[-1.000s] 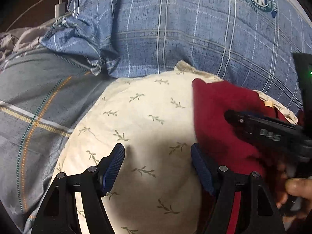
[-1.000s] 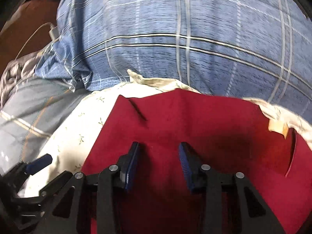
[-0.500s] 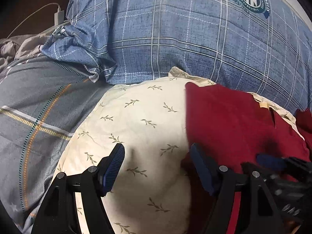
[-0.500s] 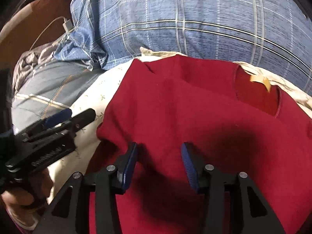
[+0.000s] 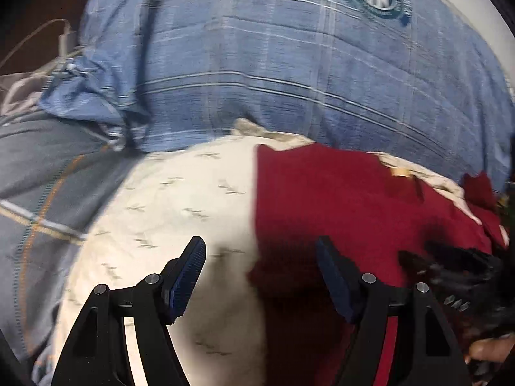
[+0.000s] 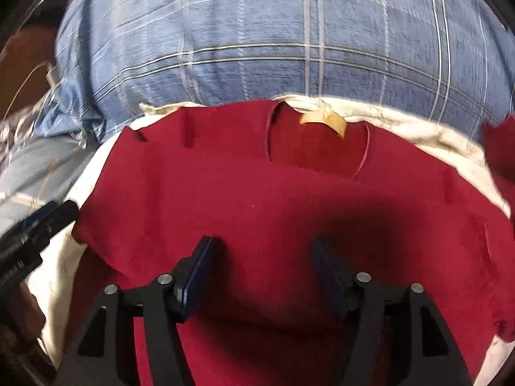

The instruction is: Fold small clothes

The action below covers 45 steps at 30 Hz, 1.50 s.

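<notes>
On one cream pillow (image 6: 402,122), one red garment (image 6: 257,193), two wide, empty claws (image 5: 260,270) (image 6: 264,267) above.

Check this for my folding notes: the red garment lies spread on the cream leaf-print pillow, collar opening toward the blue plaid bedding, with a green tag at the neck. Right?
One detail is wrong: the tag at the neck is tan, not green, as the right wrist view shows. The rest holds: the red garment lies spread on the cream leaf-print pillow, collar opening toward the blue plaid bedding.
</notes>
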Each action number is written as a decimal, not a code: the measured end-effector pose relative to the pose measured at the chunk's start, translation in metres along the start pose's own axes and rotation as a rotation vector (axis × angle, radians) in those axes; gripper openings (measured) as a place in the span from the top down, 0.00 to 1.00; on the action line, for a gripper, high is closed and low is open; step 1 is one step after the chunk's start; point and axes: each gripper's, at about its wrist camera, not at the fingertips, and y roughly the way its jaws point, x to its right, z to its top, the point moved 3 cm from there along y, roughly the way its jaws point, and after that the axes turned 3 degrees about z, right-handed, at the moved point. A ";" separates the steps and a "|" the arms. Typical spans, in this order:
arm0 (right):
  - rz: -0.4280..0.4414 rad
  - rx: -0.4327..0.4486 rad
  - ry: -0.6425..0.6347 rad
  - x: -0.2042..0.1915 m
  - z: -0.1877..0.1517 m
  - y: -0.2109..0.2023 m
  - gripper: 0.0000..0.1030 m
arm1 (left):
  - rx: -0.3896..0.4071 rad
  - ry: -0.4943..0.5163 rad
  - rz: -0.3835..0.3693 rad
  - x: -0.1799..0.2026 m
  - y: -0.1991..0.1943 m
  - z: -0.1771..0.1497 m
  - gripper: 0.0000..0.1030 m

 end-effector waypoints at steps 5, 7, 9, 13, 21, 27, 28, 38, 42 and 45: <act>0.042 0.032 0.059 0.019 0.000 -0.026 0.36 | -0.037 0.061 -0.020 0.013 0.013 -0.005 0.31; 0.012 0.051 0.079 0.040 -0.004 -0.037 0.36 | -0.065 0.078 -0.011 0.016 0.022 -0.008 0.31; -0.045 0.047 0.119 0.067 -0.008 -0.038 0.34 | -0.085 0.076 -0.004 0.017 0.031 -0.010 0.28; 0.002 0.024 0.185 0.097 -0.013 -0.032 0.33 | -0.093 0.050 -0.011 0.014 0.037 -0.009 0.25; -0.149 0.136 0.220 0.146 0.013 -0.074 0.32 | -0.053 0.069 0.007 0.018 0.025 -0.011 0.26; -0.258 0.215 0.383 0.228 0.047 -0.086 0.23 | -0.045 0.062 -0.006 0.017 0.016 -0.012 0.26; -0.229 0.236 0.419 0.238 0.051 -0.088 0.22 | -0.047 0.058 -0.006 0.017 0.017 -0.012 0.26; -0.180 0.241 0.571 0.297 0.098 -0.045 0.65 | -0.064 0.066 -0.004 0.017 0.026 -0.011 0.24; -0.140 0.274 0.544 0.300 0.095 -0.059 0.88 | -0.078 0.045 -0.014 0.014 0.031 -0.009 0.24; -0.092 0.297 0.462 0.284 0.087 -0.089 0.89 | -0.070 0.049 -0.008 0.014 0.028 -0.008 0.24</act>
